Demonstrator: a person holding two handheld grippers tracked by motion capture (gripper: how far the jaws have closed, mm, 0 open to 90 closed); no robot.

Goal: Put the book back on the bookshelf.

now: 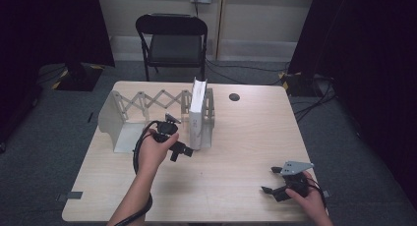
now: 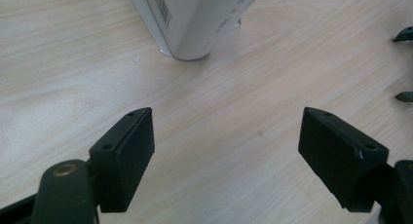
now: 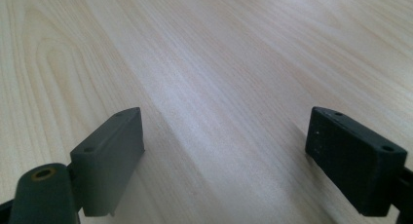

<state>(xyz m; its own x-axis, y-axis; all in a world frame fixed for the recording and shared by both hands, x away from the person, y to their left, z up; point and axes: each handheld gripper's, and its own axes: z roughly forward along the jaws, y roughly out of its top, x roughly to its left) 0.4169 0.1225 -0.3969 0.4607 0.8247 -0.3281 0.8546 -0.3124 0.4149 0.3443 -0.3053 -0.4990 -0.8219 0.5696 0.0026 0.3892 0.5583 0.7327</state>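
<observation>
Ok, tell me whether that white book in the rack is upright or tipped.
Upright: the white book stands on its bottom edge against the right end of the expanding rack, spine vertical.

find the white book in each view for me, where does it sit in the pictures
high view: the white book stands upright near the table's middle, against the right end of the folding rack.
left gripper view: its lower corner stands at top centre, ahead of the open jaws.
right gripper view: bare wood between the jaws.
shared landmark: the pale wooden tabletop.
</observation>
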